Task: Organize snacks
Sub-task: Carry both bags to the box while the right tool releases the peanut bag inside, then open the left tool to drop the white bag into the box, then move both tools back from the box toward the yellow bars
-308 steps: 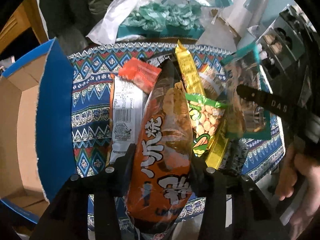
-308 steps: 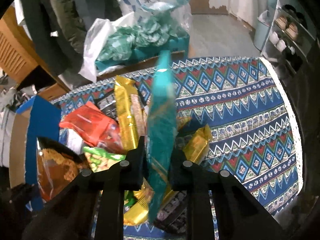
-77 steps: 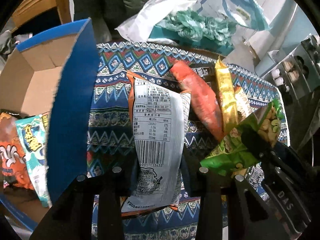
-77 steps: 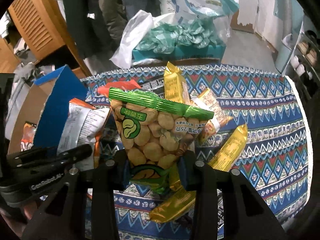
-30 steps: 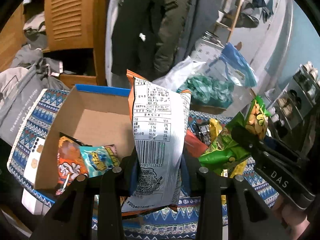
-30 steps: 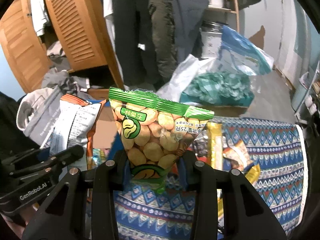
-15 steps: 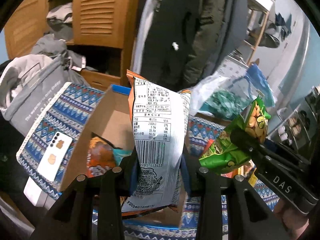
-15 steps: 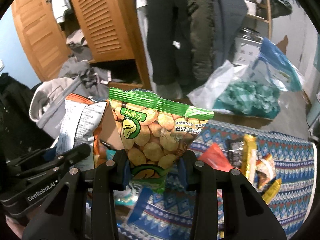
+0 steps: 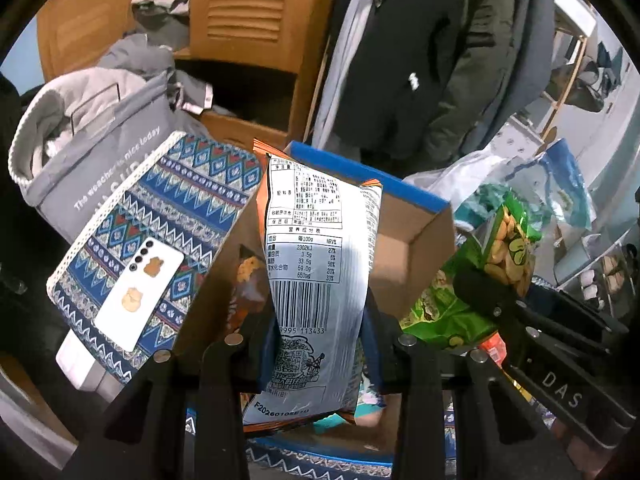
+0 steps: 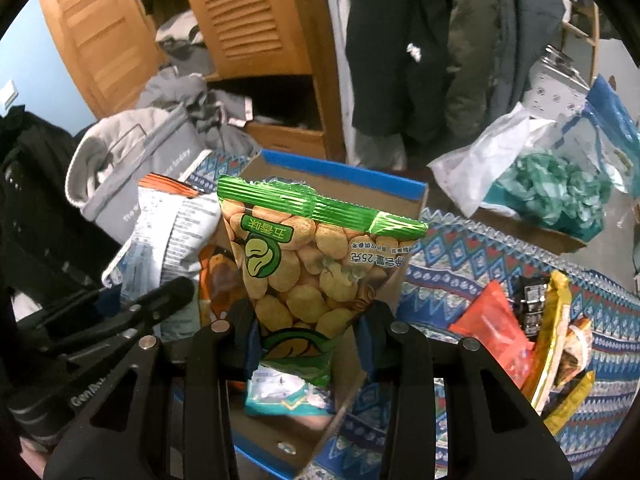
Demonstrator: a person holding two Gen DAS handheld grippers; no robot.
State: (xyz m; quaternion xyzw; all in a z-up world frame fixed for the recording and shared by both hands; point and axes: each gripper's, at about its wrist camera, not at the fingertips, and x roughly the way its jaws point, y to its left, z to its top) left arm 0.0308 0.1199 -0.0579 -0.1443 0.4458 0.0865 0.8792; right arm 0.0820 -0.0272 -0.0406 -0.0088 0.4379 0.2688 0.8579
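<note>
In the left wrist view, the left gripper (image 9: 320,344) is clamped on the lower part of a white-backed snack bag (image 9: 320,264), which stands with its long axis upright, label side toward the camera, over the open cardboard box (image 9: 416,240); a white phone (image 9: 140,296) lies on the patterned tablecloth (image 9: 188,196). In the right wrist view, the right gripper (image 10: 306,332) pinches the bottom of a green peanut bag (image 10: 308,264), upright with its sealed top edge uppermost, above the same box (image 10: 340,176), whose floor holds a teal packet (image 10: 288,396).
</note>
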